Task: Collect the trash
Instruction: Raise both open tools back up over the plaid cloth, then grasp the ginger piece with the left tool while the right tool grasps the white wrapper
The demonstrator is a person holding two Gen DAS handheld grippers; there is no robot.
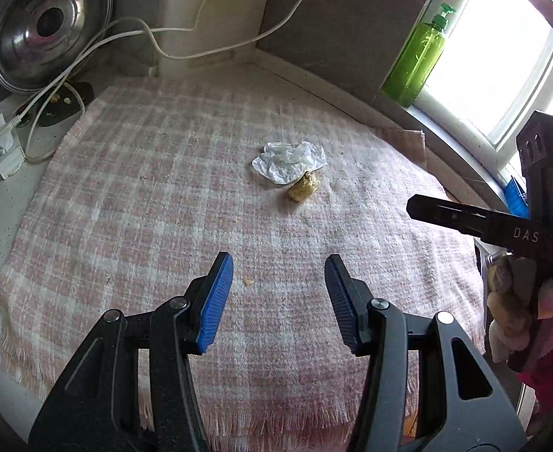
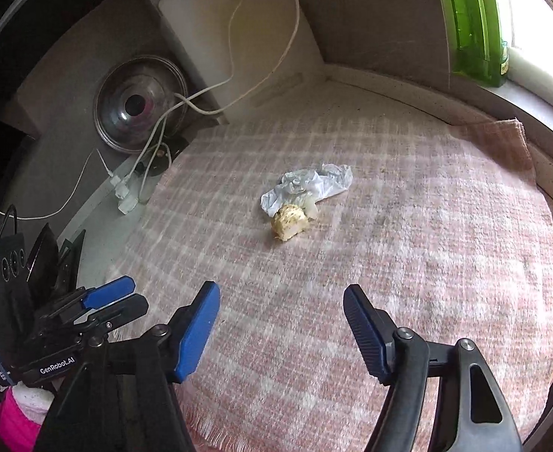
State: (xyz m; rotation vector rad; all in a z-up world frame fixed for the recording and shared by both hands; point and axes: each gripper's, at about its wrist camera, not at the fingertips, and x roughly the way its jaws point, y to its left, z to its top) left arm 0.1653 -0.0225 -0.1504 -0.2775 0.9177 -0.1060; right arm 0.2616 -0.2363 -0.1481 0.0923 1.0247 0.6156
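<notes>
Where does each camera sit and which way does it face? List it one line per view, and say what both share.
Left wrist: on the left gripper, looking forward and down over the checked cloth; its open blue-padded fingers show, and the right gripper's body at the right edge.
Right wrist: on the right gripper, facing the same cloth; its open fingers show, with the left gripper at the lower left.
Shared: crumpled white wrapper touching a yellowish food scrap, metal lid, green bottle.
</notes>
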